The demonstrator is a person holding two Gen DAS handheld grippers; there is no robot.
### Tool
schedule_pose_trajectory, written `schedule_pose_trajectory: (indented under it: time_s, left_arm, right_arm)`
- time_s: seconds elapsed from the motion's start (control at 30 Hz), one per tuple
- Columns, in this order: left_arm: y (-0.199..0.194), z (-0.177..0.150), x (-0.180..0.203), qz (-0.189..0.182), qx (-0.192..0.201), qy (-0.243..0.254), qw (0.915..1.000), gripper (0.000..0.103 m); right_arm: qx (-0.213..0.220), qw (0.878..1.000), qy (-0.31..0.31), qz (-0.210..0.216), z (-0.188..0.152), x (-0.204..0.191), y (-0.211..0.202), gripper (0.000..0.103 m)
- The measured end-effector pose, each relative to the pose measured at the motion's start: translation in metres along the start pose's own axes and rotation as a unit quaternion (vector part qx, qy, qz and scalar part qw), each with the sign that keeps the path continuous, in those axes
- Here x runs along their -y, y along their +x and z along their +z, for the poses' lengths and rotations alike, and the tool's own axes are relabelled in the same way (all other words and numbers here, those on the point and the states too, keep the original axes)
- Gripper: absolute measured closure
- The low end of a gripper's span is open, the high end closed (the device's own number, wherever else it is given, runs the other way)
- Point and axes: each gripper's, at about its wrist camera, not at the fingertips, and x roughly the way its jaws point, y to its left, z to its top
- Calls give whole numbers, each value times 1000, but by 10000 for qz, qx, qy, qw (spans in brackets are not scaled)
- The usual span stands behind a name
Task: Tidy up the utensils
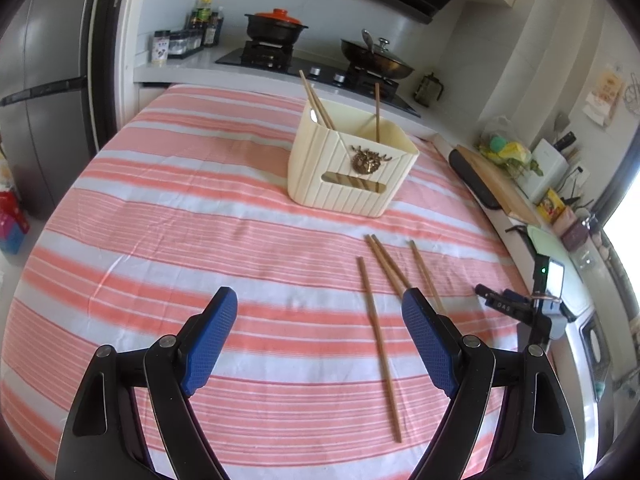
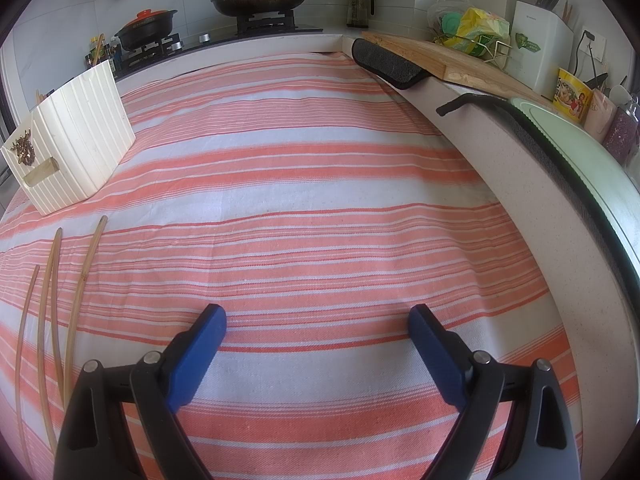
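A cream ribbed utensil holder (image 1: 352, 164) with a brass deer emblem stands on the striped cloth, with three wooden chopsticks (image 1: 318, 102) sticking up out of it. Several loose chopsticks (image 1: 380, 344) lie on the cloth in front of it. My left gripper (image 1: 320, 304) hovers open above the cloth; its right finger covers the near ends of some chopsticks, and nothing is between the pads. In the right wrist view the holder (image 2: 76, 136) stands at the far left and the loose chopsticks (image 2: 52, 304) lie at the left edge. My right gripper (image 2: 318, 316) is open over bare cloth.
The pink-and-white striped cloth (image 1: 200, 208) covers the table. Behind it a hob carries a black pot with an orange lid (image 1: 276, 26) and a lidded wok (image 1: 376, 56). Along the right a raised counter (image 2: 520, 184) holds a wooden cutting board (image 2: 448, 60), a green plate (image 2: 580, 148) and cups.
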Motion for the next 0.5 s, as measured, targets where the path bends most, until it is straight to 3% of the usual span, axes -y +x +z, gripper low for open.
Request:
schedule_pose_trajectory:
  time_s: [0.5]
  left_arm:
    - [5, -8, -32, 173, -32, -205, 9996, 17]
  right_arm:
    - [1, 10000, 0, 0, 0, 0, 0, 9]
